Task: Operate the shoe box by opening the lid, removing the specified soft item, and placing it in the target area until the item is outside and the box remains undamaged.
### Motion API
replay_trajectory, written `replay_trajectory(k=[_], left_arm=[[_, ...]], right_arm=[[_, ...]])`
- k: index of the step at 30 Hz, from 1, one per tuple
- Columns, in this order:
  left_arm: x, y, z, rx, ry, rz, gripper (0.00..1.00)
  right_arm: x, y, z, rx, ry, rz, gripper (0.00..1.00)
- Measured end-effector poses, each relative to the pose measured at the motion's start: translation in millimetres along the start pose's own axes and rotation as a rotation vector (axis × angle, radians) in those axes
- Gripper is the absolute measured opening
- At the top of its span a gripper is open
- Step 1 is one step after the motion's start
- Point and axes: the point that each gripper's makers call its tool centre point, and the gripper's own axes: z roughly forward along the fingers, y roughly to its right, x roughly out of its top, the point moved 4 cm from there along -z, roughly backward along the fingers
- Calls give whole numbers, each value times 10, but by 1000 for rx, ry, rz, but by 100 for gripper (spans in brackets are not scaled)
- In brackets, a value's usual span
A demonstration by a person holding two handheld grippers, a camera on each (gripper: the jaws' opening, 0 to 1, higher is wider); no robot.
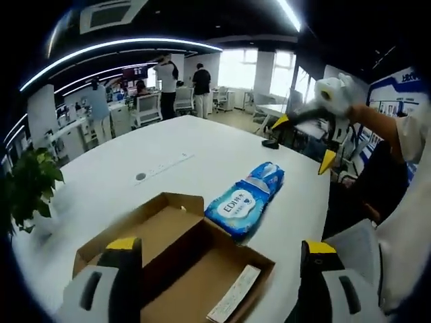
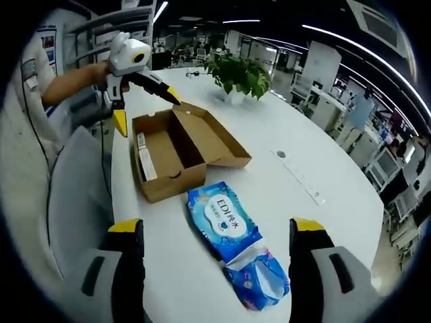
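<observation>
A brown cardboard shoe box [image 1: 176, 250] lies open on the white table [image 1: 135, 158], its lid folded back, with a white strip inside. Beside it lies a soft blue wipes pack [image 1: 246, 196]. My left gripper [image 1: 221, 245] is open and empty just above the near end of the box. In the right gripper view the box [image 2: 176, 149] sits beyond the wipes pack [image 2: 232, 243], which rests flat on the table between the spread jaws of my open, empty right gripper [image 2: 215, 225]. The left gripper [image 2: 145, 108] hovers open over the box's far end. The right gripper [image 1: 304, 141] hangs open past the pack.
A potted plant [image 2: 239, 73] stands on the table behind the box, also seen at the table's edge as the plant [image 1: 30, 182]. A round cable port [image 2: 281, 154] and a slot sit mid-table. People stand by office desks [image 1: 145, 104] far off. A person's sleeve [image 2: 64, 81] is close.
</observation>
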Motion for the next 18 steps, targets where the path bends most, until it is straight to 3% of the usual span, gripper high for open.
replay_trajectory(k=[6, 18], left_arm=[[-160, -130, -155, 58, 9, -50, 100], [-635, -347, -452, 158, -26, -166, 94]], right_arm=[[71, -36, 67, 20, 1, -24, 84], [169, -120, 232, 71, -4, -58, 83]])
